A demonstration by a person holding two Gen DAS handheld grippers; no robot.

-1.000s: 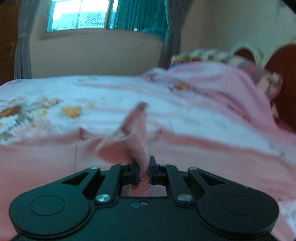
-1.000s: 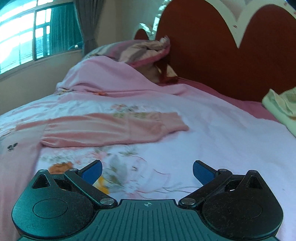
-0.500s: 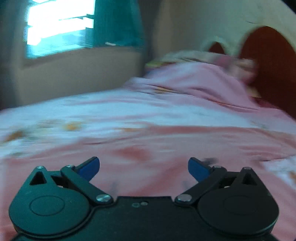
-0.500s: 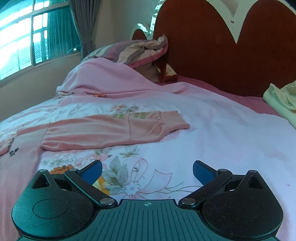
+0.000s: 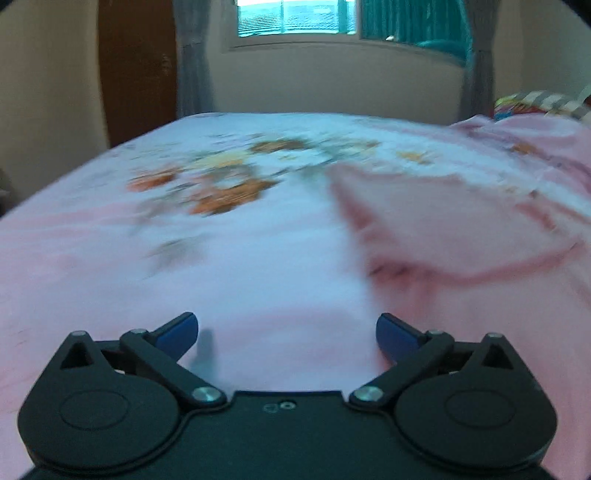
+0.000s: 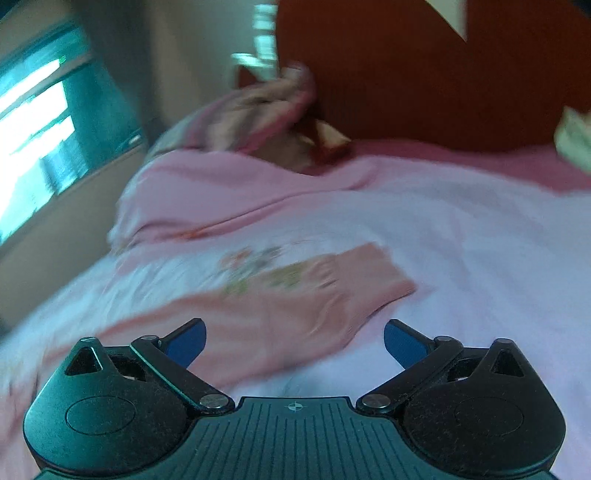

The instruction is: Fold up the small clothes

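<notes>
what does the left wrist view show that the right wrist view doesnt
Only the left wrist view shows the brown door, the window seen head-on, and the orange flower print on the sheet.

Only the right wrist view shows the red headboard, the pillow against it, and the garment's cuffed end.

Both show the pink garment lying on the bed sheet and an open gripper: left gripper, right gripper.

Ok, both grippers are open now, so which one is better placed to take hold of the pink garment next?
Right, probably. The right gripper is open with the pink garment lying straight ahead between its fingers. The left gripper is open over bare bedsheet, and the garment sits off to its right. Both views are blurred.
</notes>
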